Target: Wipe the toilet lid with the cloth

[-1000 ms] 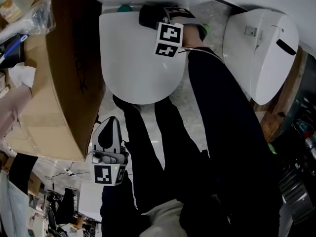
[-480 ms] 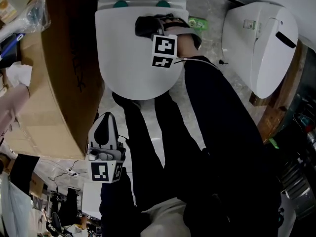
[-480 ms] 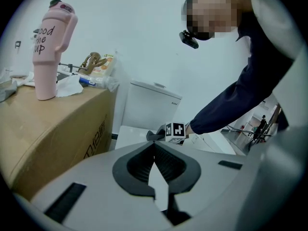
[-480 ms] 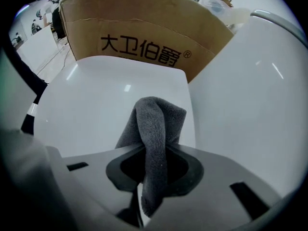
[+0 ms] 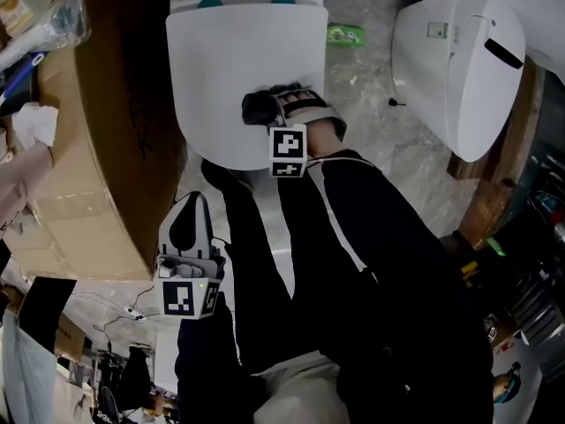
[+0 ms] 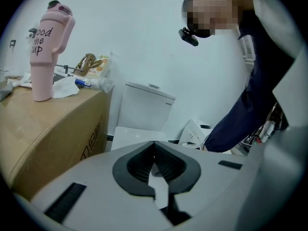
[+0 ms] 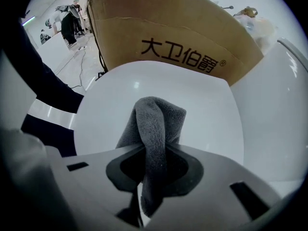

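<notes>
The closed white toilet lid (image 5: pixel 234 60) fills the upper middle of the head view. A dark grey cloth (image 5: pixel 256 108) rests on its front half, and my right gripper (image 5: pixel 268 110) is shut on it. In the right gripper view the cloth (image 7: pixel 155 121) sticks up folded from between the jaws and presses on the lid (image 7: pixel 202 124). My left gripper (image 5: pixel 193 207) hangs low beside the person's leg, away from the toilet. Seen in the left gripper view, it (image 6: pixel 154 147) is shut with nothing in it, pointing toward the lid (image 6: pixel 129 136) and tank (image 6: pixel 146 106).
A big cardboard box (image 5: pixel 106 140) stands tight against the toilet's left side, with a pink tumbler (image 6: pixel 48 47) and clutter on top. A second white toilet (image 5: pixel 461 69) lies to the right. A green item (image 5: pixel 346 34) sits on the floor between them.
My right gripper has dragged the cloth from the back of the lid, near the tank, toward its front edge. The left gripper has barely moved.
</notes>
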{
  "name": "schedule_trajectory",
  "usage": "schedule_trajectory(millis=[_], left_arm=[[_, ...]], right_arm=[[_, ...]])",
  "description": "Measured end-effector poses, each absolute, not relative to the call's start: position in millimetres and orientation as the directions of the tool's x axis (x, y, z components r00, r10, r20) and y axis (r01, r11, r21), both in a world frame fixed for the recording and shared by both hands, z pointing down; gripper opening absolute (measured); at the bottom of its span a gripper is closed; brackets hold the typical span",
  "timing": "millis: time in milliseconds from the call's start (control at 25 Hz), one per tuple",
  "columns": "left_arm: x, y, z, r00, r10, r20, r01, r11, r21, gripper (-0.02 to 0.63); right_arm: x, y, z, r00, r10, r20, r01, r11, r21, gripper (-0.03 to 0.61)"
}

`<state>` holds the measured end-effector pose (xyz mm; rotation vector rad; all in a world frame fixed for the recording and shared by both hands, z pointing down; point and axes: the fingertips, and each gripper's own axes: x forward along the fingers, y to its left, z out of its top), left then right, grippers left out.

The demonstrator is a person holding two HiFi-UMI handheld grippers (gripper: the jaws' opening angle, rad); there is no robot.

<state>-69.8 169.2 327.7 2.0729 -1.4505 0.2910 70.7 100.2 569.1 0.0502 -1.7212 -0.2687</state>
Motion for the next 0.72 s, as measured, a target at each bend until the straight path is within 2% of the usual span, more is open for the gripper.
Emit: schedule_trajectory(millis=[400, 720], left_arm=[[-63, 181, 322, 0.443, -0.760, 0.475, -0.890, -0.309, 0.336, 0.012], [-66, 186, 320, 0.453, -0.764, 0.460, -0.883, -0.311, 0.353, 0.012]], right_arm=[[72, 221, 576, -0.155, -0.047, 0.987, 0.119, 0.991, 0.066, 0.072], [70, 249, 578, -0.143, 0.002, 0.990, 0.073, 0.997, 0.008, 0.072]])
